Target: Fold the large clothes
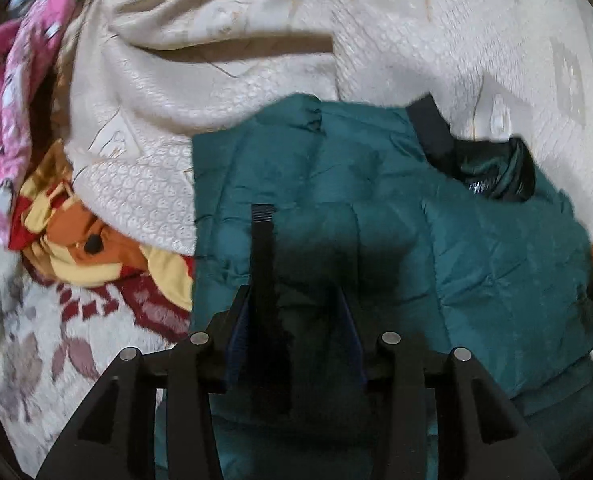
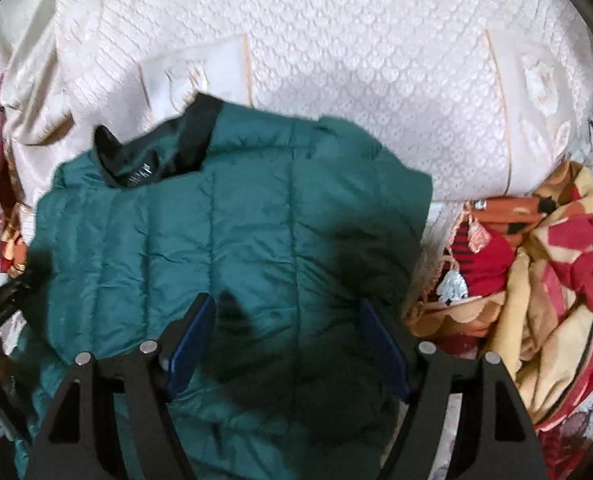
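A: Green and puffy, that jacket (image 1: pixel 376 220) lies flat on the cream bedspread (image 1: pixel 224 80). It looks soft, light and a bit slippery.

B: What is left of the jacket?

A: A pink cloth (image 1: pixel 0 100), then an orange blanket (image 1: pixel 96 248).

B: And over the jacket?

A: The left gripper (image 1: pixel 296 308), jaws narrow, with dark stuff between them. I cannot tell if it is pinched. The right gripper (image 2: pixel 288 340) is wide, holding nothing.

B: Where to grab?

A: I would take the edge near the black collar (image 2: pixel 164 148). No boxes or baskets here.
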Demonstrator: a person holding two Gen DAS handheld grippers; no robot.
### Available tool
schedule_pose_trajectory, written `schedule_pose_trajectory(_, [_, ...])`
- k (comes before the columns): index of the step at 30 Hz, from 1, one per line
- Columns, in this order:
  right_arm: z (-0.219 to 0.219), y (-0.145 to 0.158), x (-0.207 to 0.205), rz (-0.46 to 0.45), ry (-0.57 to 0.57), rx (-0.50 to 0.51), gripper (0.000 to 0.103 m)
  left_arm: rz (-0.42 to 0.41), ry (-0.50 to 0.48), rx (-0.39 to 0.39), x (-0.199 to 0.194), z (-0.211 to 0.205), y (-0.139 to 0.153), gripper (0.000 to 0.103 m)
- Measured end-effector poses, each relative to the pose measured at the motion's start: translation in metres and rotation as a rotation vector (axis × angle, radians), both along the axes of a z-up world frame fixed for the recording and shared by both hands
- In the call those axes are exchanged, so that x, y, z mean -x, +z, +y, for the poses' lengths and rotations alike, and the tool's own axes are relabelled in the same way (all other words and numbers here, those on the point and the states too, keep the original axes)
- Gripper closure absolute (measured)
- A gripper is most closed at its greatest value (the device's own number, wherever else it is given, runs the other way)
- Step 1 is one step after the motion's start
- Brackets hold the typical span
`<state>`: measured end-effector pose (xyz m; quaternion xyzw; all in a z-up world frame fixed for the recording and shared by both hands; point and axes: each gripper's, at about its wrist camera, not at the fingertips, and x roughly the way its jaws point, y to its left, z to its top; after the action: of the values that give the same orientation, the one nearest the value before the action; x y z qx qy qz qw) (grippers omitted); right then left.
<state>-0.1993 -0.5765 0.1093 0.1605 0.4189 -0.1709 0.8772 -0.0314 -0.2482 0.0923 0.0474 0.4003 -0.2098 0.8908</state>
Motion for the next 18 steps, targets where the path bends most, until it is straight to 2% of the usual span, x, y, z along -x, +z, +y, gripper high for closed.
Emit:
schedule_pose_trajectory(5, [0.030,0.013,-0.001,-0.029,0.135,-0.003,0.025,-0.007,-0.005,0.029,0.013,0.012,0.007,0.082])
schedule_pose_trajectory(8, [0.060,0.001,-0.023,0.000,0.238,-0.016,0.025,-0.009,-0.016,0.021,0.026,0.013,0.006,0.082])
schedule_pose_trajectory(10, [0.076,-0.012,-0.042,0.023,0.253,0.008,0.025,-0.007,-0.028,0.001,0.031,0.010,0.002,0.082])
schedule_pose_trajectory(13, [0.091,-0.028,-0.068,0.064,0.211,0.102,0.025,0.017,-0.029,-0.064,0.026,-0.002,-0.013,0.082])
schedule_pose_trajectory(16, [0.084,-0.027,-0.077,0.014,0.135,0.064,0.025,0.032,-0.023,-0.091,0.015,-0.015,-0.021,0.082])
schedule_pose_trajectory(18, [0.073,-0.026,-0.080,-0.024,0.083,0.010,0.025,0.007,-0.012,-0.096,0.006,-0.025,-0.020,0.082])
